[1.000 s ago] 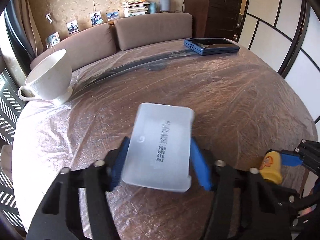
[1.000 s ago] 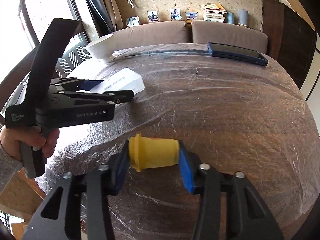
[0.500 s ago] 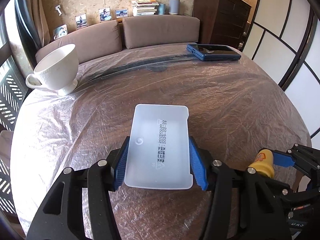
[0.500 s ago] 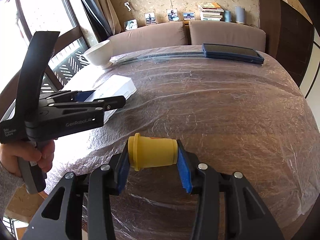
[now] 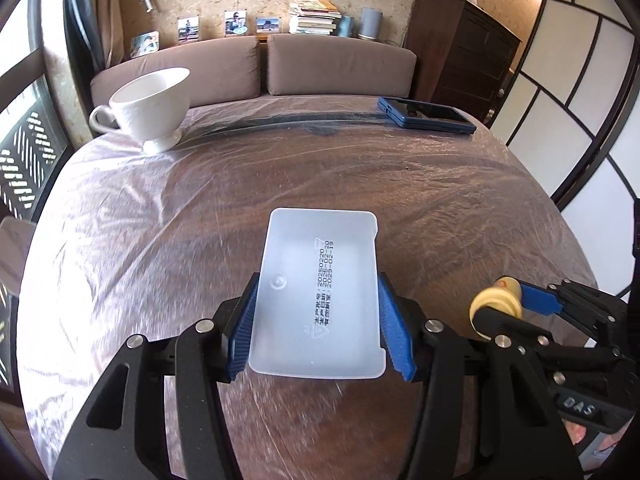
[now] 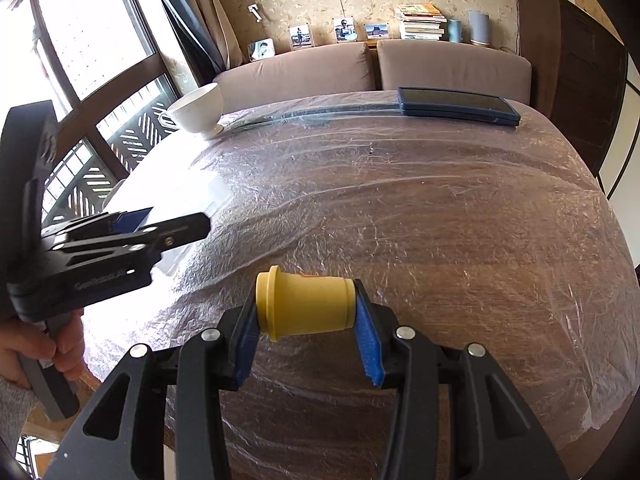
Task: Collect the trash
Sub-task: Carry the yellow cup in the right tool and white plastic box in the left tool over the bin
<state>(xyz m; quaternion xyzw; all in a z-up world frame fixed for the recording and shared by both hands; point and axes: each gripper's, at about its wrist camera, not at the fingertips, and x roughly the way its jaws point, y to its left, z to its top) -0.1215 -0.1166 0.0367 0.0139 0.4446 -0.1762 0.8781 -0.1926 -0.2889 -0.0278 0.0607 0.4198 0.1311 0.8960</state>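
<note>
My left gripper [image 5: 320, 328] is shut on a translucent white plastic box [image 5: 320, 292] with printed dates, held flat above the plastic-covered round table [image 5: 360, 180]. In the right wrist view the same gripper [image 6: 132, 224] shows at the left, its box washed out by window glare, and a hand [image 6: 36, 356] grips its handle. My right gripper [image 6: 306, 320] is shut on a small yellow bottle [image 6: 304, 306] lying sideways between the blue pads. From the left wrist view that bottle [image 5: 496, 300] appears at the right, just over the table's near edge.
A white footed cup [image 5: 154, 108] stands at the table's far left. A dark blue flat case [image 5: 426, 114] lies at the far right edge. Behind the table are a brown sofa [image 5: 256, 68], a shelf with books and photos, and a dark cabinet [image 5: 464, 52].
My left gripper has rolled level and drawn back toward the near edge with the box. The right gripper keeps the yellow bottle almost still.
</note>
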